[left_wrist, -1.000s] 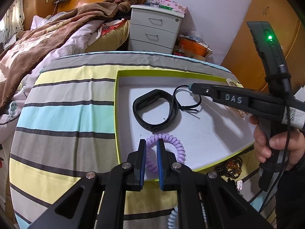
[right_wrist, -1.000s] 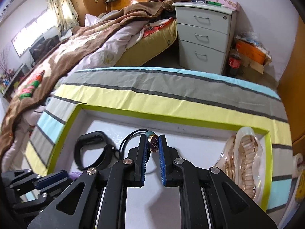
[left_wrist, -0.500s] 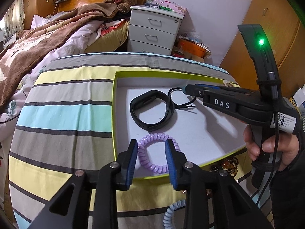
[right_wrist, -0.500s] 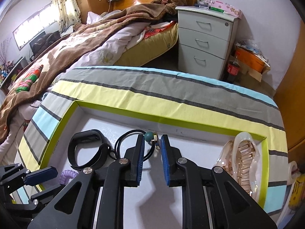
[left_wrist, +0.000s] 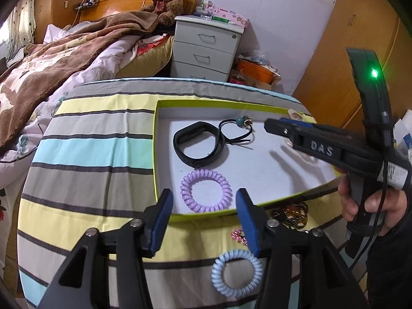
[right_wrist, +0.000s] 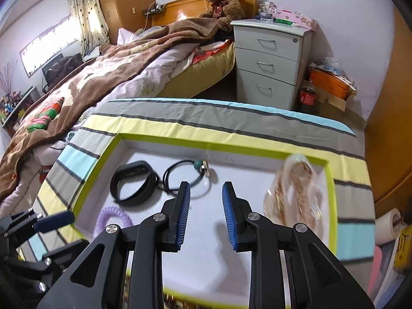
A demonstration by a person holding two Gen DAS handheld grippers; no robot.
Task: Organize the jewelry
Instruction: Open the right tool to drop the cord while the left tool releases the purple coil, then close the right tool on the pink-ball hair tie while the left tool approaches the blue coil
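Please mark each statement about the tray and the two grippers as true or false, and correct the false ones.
1. The purple coil hair tie lies inside the green-edged tray. True.
2. The left gripper is clamped on the purple coil hair tie. False: its jaws have just been opening and stand apart, with nothing pressed between the pads.
3. The blue coil hair tie lies on the striped cloth, outside the tray. True.
4. The black wristband hangs from the right gripper. False: it lies flat in the tray, and the right gripper is empty, its jaws having just been opening.
5. The black cord with a teal bead lies beside the black wristband. True.
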